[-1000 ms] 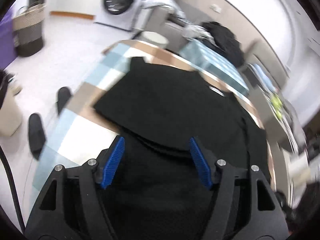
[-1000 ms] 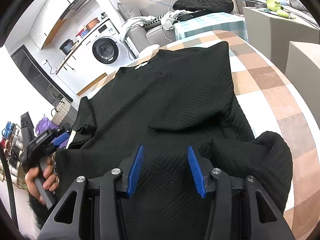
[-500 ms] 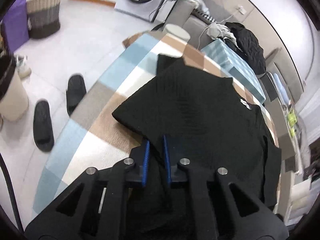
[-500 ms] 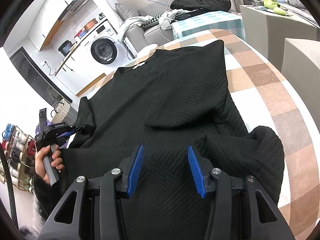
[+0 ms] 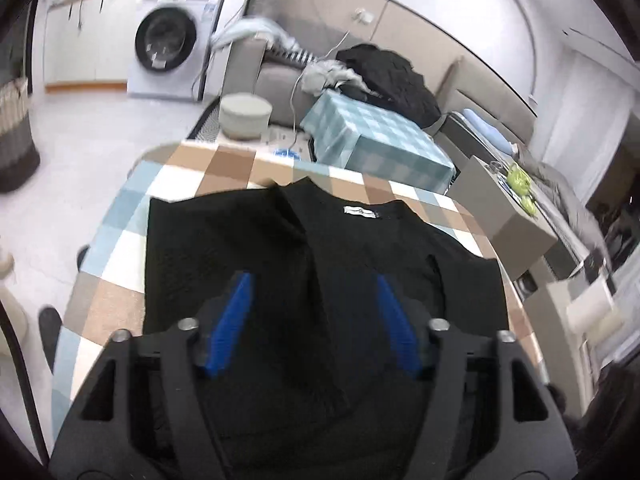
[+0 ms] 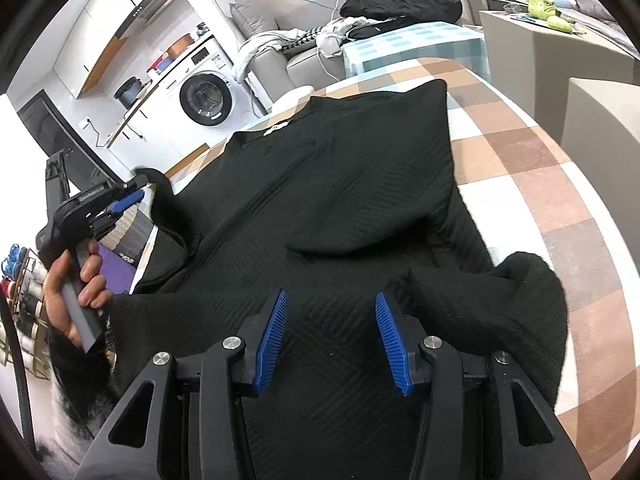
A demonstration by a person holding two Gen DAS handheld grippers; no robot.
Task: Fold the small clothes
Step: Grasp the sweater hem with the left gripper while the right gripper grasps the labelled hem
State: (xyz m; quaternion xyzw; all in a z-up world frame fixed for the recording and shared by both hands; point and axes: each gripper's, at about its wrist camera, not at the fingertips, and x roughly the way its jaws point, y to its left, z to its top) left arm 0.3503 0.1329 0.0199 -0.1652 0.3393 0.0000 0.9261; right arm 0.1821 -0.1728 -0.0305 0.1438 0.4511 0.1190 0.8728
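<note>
Left gripper [image 5: 312,320] now wide (was pinched), right gripper [image 6: 331,336] wide; sweater [image 6: 340,200] spans checkered table [image 6: 540,168], right edge bare.

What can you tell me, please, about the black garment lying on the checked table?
The black garment is a knit top with a ribbed, chevron-like texture and a small white label at its neckline. It lies spread on the checked tablecloth, neckline toward the far edge. One side is folded flat over the body, with the near right corner bunched up. The left sleeve drapes off the table edge. Both grippers hover open above it; neither grips it.
</note>
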